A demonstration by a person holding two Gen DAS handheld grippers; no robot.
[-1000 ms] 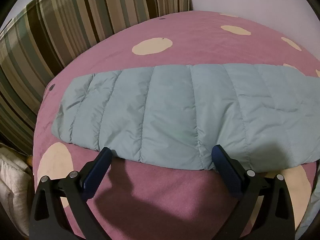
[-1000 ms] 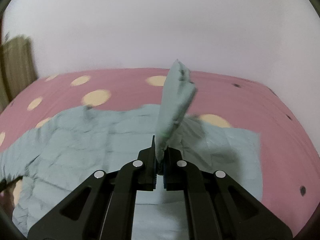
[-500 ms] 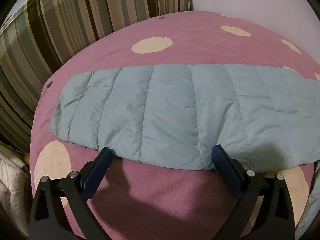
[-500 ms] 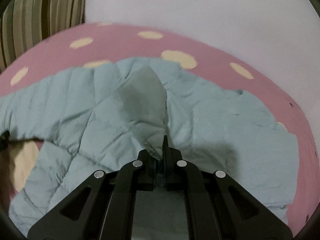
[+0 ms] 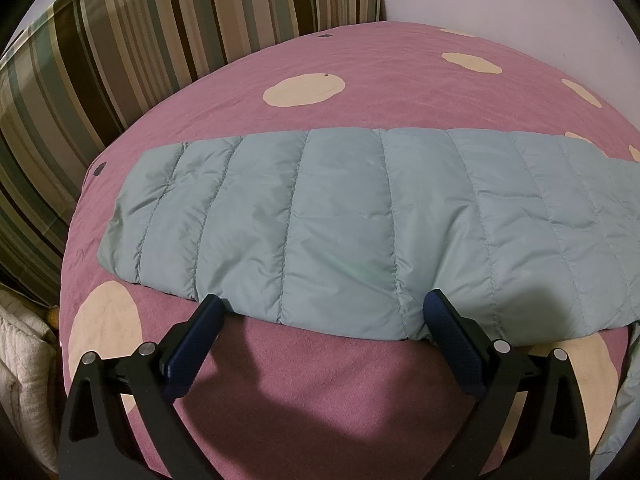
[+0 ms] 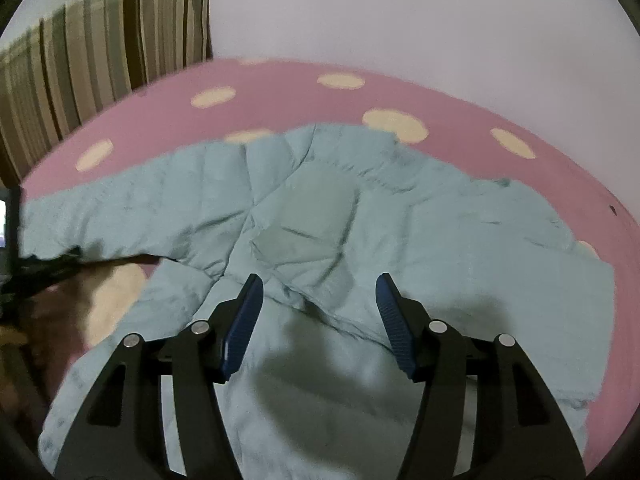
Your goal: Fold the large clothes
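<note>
A pale blue quilted puffer jacket lies spread on a pink bed cover with cream dots. Its sleeve [image 5: 340, 224] stretches flat across the left wrist view. My left gripper [image 5: 324, 304] is open and empty, its fingertips at the sleeve's near edge. In the right wrist view the jacket's body [image 6: 320, 216] lies rumpled, with a folded-over part in the middle. My right gripper [image 6: 318, 284] is open and empty, just above the jacket.
A striped curtain [image 5: 120, 40] hangs behind the bed on the left, also in the right wrist view [image 6: 92, 64]. A white wall [image 6: 400, 12] borders the far side. A whitish quilted fabric [image 5: 20, 380] sits beyond the bed's left edge.
My right gripper, shut on a raised part of the jacket, lowered it onto the body and then opened, letting it go. The left gripper barely moved.
</note>
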